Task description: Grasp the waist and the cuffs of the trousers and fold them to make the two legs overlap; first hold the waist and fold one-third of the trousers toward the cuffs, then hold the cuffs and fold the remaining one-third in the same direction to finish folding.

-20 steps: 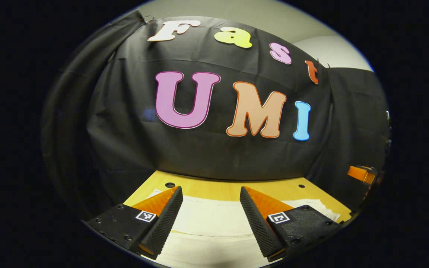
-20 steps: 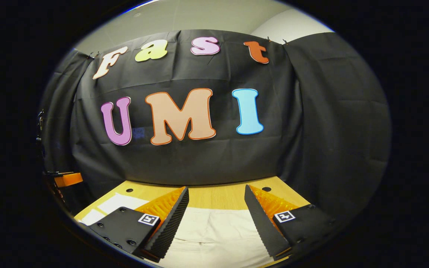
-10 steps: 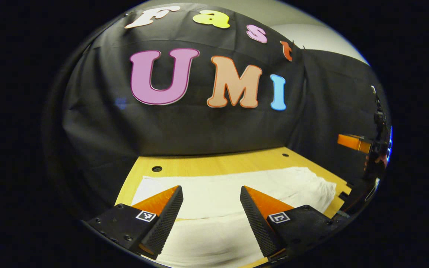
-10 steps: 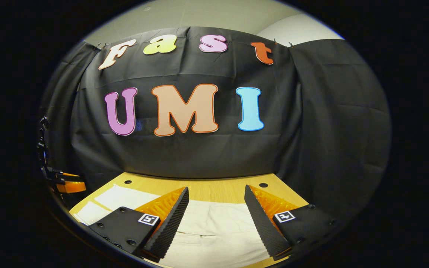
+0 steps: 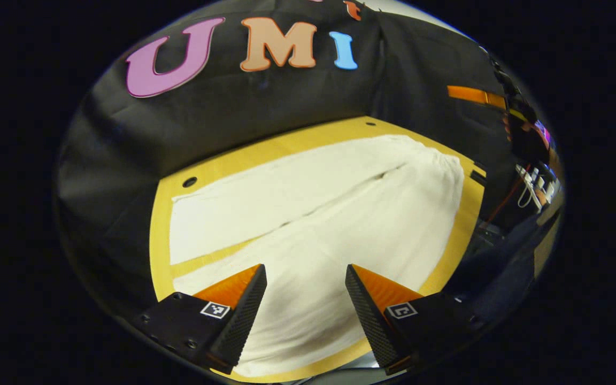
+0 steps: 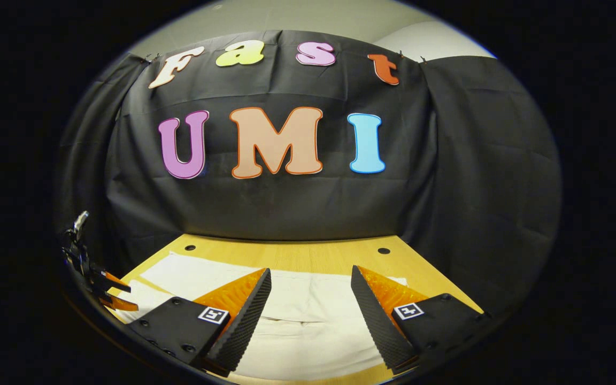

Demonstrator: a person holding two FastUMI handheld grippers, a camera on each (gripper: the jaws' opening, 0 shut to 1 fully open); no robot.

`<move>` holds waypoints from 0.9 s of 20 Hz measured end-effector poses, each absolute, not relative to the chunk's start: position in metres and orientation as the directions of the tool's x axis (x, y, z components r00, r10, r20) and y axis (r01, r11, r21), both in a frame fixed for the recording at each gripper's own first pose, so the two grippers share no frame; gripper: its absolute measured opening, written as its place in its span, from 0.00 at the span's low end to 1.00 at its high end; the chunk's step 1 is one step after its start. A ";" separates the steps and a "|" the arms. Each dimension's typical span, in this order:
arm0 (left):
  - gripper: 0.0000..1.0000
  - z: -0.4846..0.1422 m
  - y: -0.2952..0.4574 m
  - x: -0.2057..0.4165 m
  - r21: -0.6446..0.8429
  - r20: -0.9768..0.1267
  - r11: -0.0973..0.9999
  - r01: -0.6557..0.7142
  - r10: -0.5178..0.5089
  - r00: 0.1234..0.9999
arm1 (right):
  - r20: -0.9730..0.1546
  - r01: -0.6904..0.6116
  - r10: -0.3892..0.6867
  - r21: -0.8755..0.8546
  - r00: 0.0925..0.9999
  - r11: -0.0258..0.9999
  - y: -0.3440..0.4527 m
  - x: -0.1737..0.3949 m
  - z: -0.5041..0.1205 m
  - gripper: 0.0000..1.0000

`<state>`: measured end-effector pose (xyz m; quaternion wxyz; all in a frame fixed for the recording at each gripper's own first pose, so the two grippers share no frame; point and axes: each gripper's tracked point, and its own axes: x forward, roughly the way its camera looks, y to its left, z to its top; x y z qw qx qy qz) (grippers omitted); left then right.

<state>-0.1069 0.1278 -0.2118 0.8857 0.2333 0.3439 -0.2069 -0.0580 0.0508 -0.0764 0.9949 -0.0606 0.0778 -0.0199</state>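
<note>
While tipping down since a moment ago toward white trousers (image 5: 313,214) lying spread on the surface (image 5: 161,214), hovering with left claw (image 5: 305,299) and right claw (image 6: 310,305) both apart, gripping nothing, lining up for the first grasp.

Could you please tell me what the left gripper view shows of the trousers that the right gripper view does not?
The left gripper view looks down on the white trousers spread flat, both legs apart with a strip of wooden table between them, and its open left tool above the nearer leg. The right gripper view looks more level: a low band of the trousers, the open right tool, and more of the booth's cloth wall. Both share the trousers and table, ungrasped.
</note>
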 end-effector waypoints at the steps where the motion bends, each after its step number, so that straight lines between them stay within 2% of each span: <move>1: 0.90 -0.221 0.130 -0.117 0.254 -0.736 0.794 0.553 -0.213 0.643 | -0.162 0.027 -0.047 -0.124 0.986 0.992 0.053 -0.058 -0.081 0.96; 6: 0.90 -0.242 0.139 -0.164 0.159 -0.875 0.692 0.704 -0.231 0.425 | -0.170 0.018 -0.039 -0.127 0.985 0.992 0.057 -0.064 -0.086 0.96; 9: 0.90 -0.243 0.155 -0.178 0.136 -0.933 0.628 0.766 -0.179 0.312 | -0.170 0.020 -0.041 -0.126 0.985 0.992 0.057 -0.065 -0.089 0.96; 13: 0.89 -0.244 0.165 -0.188 0.138 -0.966 0.567 0.812 -0.105 0.238 | -0.173 0.031 -0.053 -0.123 0.984 0.992 0.054 -0.069 -0.091 0.96; 18: 0.86 -0.245 0.179 -0.190 0.168 -0.977 0.487 0.857 -0.035 0.212 | -0.181 0.035 -0.060 -0.138 0.982 0.990 0.048 -0.072 -0.095 0.96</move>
